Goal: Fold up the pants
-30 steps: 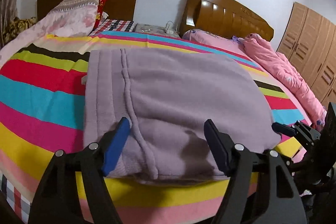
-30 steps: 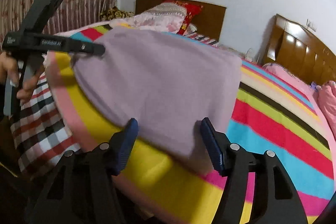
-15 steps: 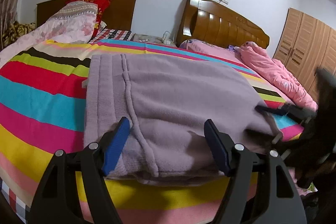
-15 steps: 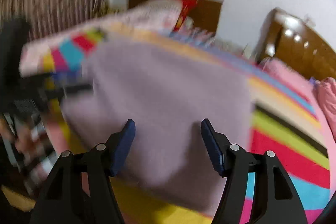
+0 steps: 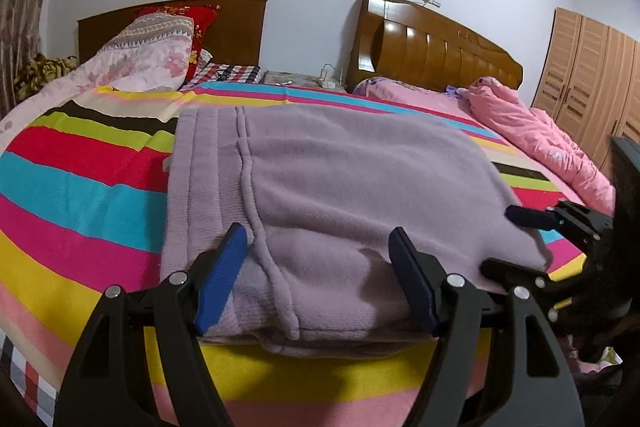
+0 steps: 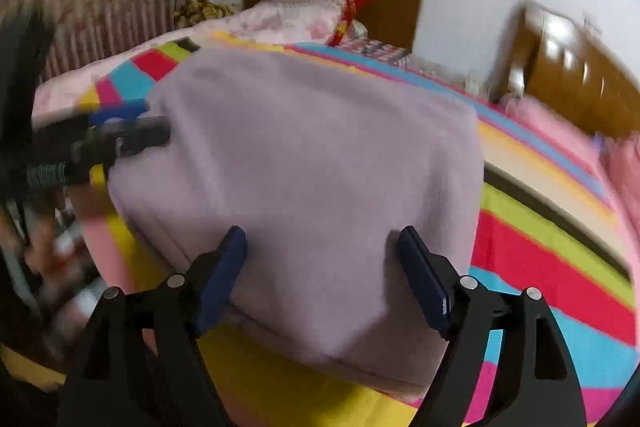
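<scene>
folded pants (image 5: 340,195) centre frame on striped blanket (image 5: 80,187); left gripper (image 5: 320,283) and right gripper (image 6: 320,275) both spread apart at near edge, probably not touching.

Both grippers spread wide, low in their frames

The left gripper (image 5: 316,279) fills the bottom centre of its view, blue pads parted; the right gripper (image 5: 516,243) enters at the right edge, one finger above the other. In its own view the right gripper (image 6: 320,277) sits bottom centre, parted alike.
</scene>
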Available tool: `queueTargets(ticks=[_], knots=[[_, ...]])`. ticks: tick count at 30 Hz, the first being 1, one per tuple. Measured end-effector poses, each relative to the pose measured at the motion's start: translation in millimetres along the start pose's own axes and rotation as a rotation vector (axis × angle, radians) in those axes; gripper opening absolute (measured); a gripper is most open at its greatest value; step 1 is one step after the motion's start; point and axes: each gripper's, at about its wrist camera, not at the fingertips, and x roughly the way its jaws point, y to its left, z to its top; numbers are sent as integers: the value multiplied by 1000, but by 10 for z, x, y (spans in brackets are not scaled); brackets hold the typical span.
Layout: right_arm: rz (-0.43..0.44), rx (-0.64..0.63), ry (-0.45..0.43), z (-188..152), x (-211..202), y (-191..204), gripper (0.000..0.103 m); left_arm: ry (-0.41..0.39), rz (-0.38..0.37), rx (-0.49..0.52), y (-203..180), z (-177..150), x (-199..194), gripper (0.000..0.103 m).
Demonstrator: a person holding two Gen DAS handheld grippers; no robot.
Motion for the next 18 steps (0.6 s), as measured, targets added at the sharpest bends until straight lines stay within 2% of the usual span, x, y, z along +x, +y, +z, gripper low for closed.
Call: queueTargets(ticks=[3, 6, 8, 10, 12, 14, 16, 18], knots=[[60, 46, 28, -26, -60, -111, 77, -3, 11, 22, -41, -22, 0, 72], [71, 40, 60, 14, -156, -154, 76, -5, 20, 25, -54, -25, 3, 73], [64, 92, 0, 52, -365, -228, 77, -7, 25, 33, -75, -37, 2, 73], [54, 92, -32, 40, -445, -220, 77, -11, 29, 33, -92, -44, 2, 73], [65, 37, 76, -100, -240, -160, 78, -11, 39, 39, -121, -47, 10, 73], [65, 7, 47, -249, -222, -118, 78, -8, 52, 55, -149, -57, 17, 73], [78, -20, 77, -245, -231, -84, 79, 1, 57, 56, -165, -43, 17, 73], [147, -31, 125, -159, -309, -152, 79, 31, 72, 36, -192, 42, -32, 73]])
